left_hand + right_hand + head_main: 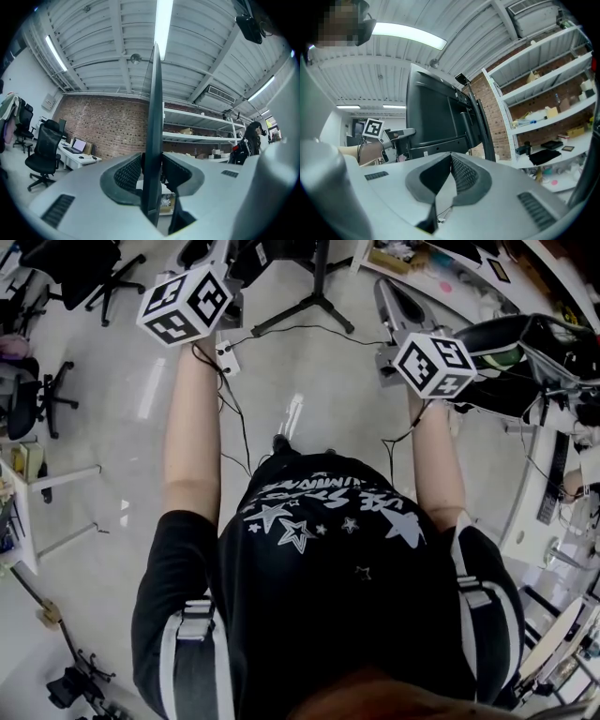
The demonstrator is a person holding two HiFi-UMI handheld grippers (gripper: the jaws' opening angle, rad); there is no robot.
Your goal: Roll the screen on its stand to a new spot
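Note:
The screen [153, 117] shows edge-on in the left gripper view, a thin dark slab running up between the jaws. My left gripper [152, 161] is shut on that edge, with a pad pressed on each face. The right gripper view shows the screen's black back [433, 117] and my left gripper [401, 133] holding its side. My right gripper [451, 157] is shut with nothing in it, a little short of the screen. In the head view both marker cubes, left [185, 304] and right [433, 364], are held out ahead. The black legs of the stand [317, 301] spread on the floor between them.
Office chairs [94, 268] stand at the left. A cable and power strip [228, 357] lie on the floor ahead. Cluttered desks and black equipment [525, 352] line the right. White shelves [543, 108] stand against a brick wall beyond the screen. A person [253, 136] stands far off.

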